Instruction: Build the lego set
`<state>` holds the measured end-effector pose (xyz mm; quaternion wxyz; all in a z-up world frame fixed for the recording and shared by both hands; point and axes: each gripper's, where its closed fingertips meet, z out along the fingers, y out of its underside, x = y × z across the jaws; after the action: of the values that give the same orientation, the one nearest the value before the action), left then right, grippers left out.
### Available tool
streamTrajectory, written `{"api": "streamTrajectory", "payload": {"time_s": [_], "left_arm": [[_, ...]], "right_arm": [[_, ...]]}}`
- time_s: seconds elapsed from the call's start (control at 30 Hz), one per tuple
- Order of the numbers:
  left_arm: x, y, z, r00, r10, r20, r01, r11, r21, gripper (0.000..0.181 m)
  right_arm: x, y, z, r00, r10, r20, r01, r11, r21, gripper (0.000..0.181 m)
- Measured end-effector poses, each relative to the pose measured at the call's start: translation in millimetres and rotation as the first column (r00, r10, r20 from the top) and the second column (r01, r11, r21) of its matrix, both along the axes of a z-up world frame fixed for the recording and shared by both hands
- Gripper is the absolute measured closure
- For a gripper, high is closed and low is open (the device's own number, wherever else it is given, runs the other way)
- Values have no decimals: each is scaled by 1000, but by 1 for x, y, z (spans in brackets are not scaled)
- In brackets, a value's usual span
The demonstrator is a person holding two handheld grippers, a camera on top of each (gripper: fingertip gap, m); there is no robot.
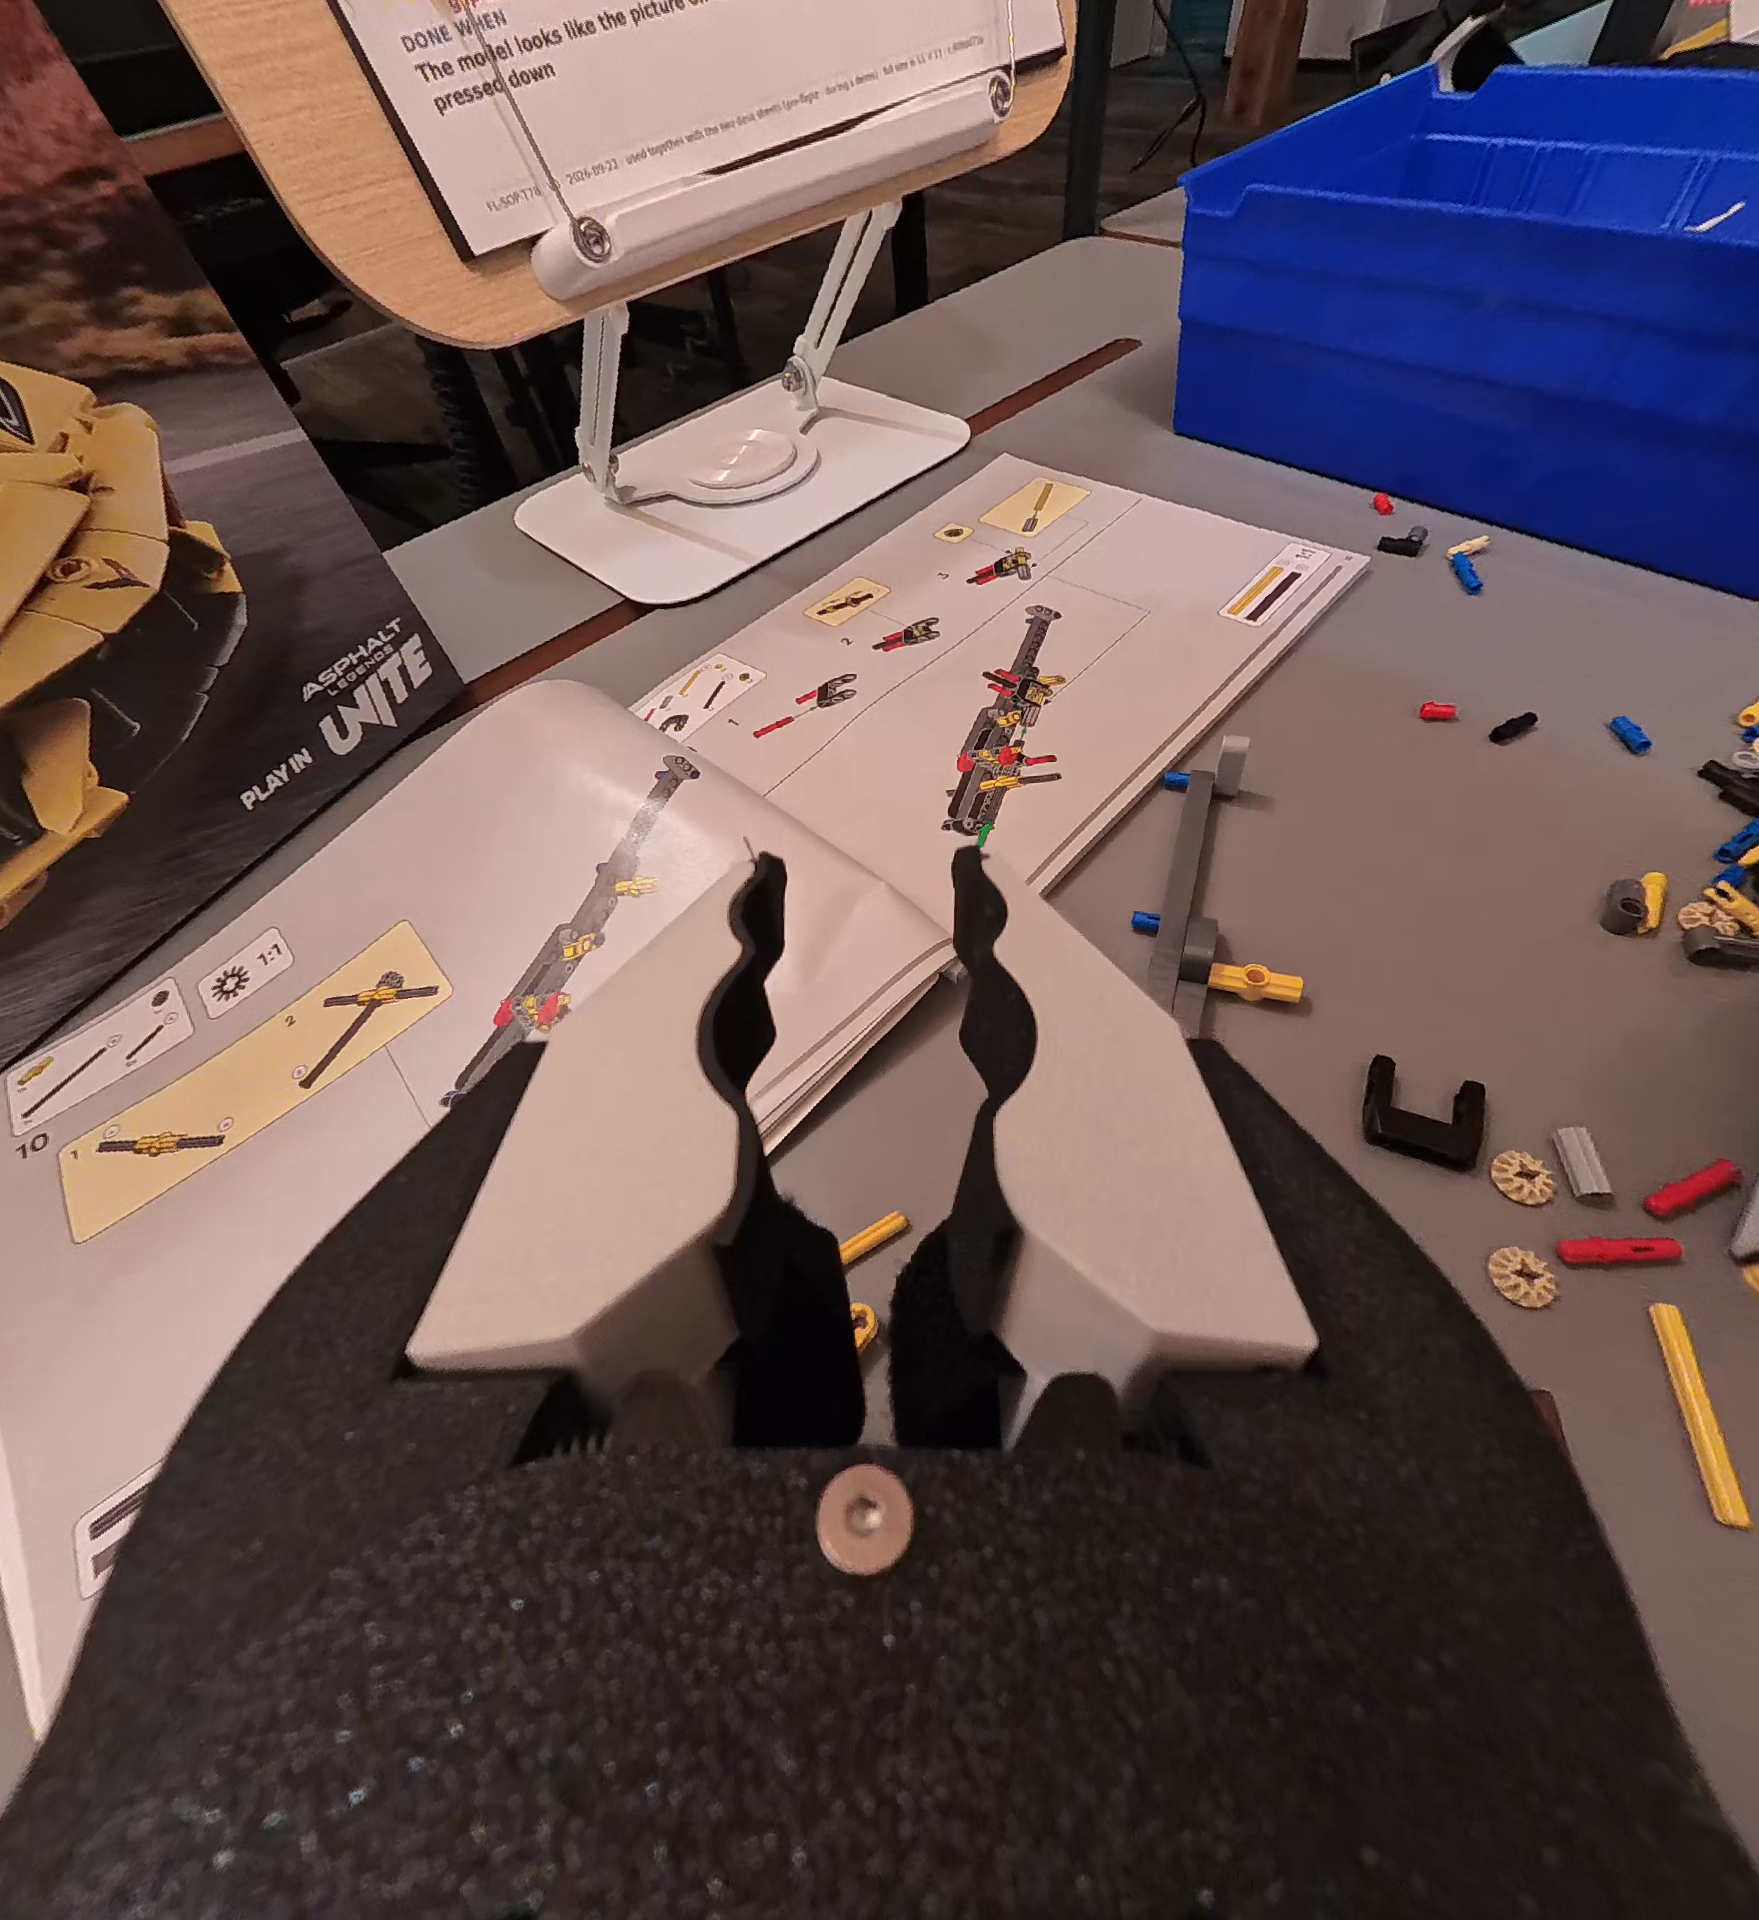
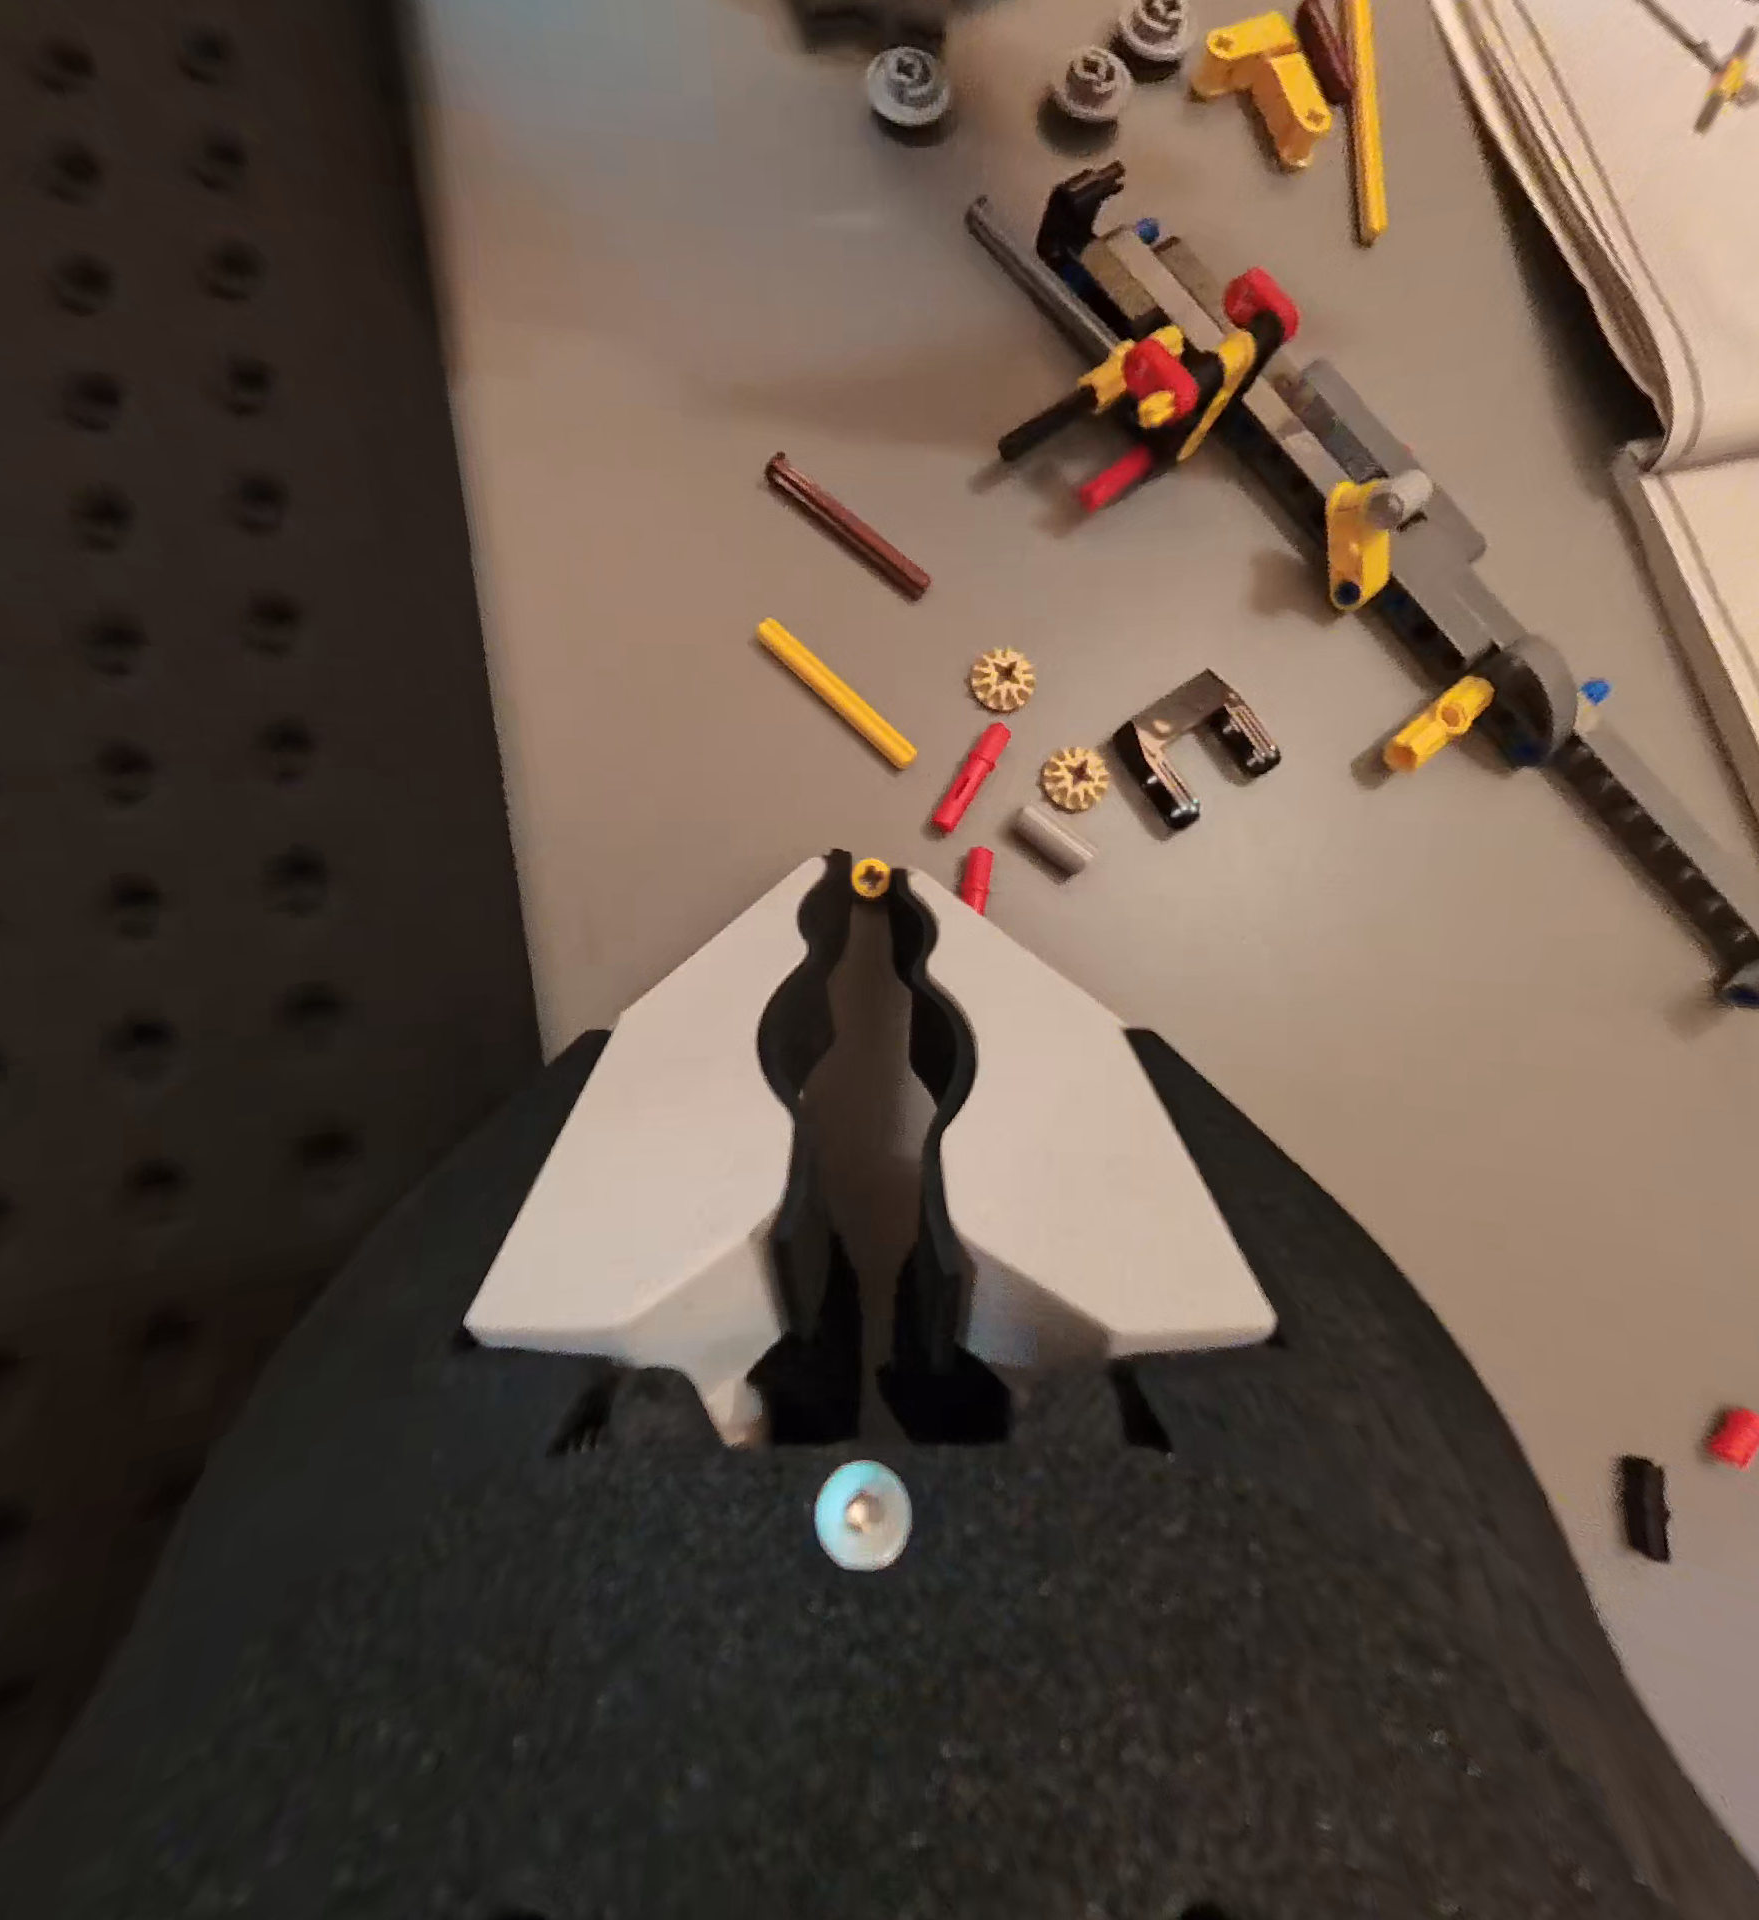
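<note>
Grey counter (image 1: pixel 1477 935) carries printed set box (image 1: pixel 127 623) upper left, blue bin (image 1: pixel 1477 312), open numbered instruction booklet (image 1: pixel 1114 665), lettered sheet on white stand (image 1: pixel 740 488), part-built lego beam (image 2: pixel 1374 540) beside booklet; left tongs (image 1: pixel 870 883) gape empty over pages, right tongs (image 2: pixel 870 878) pinch small yellow bush (image 2: pixel 870 876).
</note>
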<state>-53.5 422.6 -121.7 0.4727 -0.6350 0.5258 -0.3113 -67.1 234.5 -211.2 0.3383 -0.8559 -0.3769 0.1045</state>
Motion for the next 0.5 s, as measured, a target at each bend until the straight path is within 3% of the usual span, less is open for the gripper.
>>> {"api": "streamTrajectory", "payload": {"time_s": [0.17, 0.27, 0.33, 0.4, 0.43, 0.5], "left_arm": [[1, 1, -4, 1000, -1, -11, 1, 1000, -17, 150], [1, 1, -9, 1000, 0, -28, -1, 1000, -22, 150], [2, 1, -11, 999, -3, -34, 2, 1000, -25, 150], [2, 0, -13, 999, -7, -40, 6, 1000, -28, 150], [3, 0, -14, 999, -9, -44, 7, 1000, -29, 150], [3, -1, -17, 998, -11, -56, 10, 1000, -27, 150]], "right_arm": [[7, 5, 9, 996, -85, -16, 86, 993, 77, 169], [25, 25, 31, 965, -232, -120, 251, 951, 180, 168], [53, 47, 43, 894, -398, -205, 440, 864, 244, 169], [80, 67, 47, 773, -554, -309, 624, 751, 215, 168], [81, 72, 49, 745, -564, -356, 647, 740, 184, 155], [87, 77, 58, 733, -573, -366, 666, 714, 216, 149]]}}
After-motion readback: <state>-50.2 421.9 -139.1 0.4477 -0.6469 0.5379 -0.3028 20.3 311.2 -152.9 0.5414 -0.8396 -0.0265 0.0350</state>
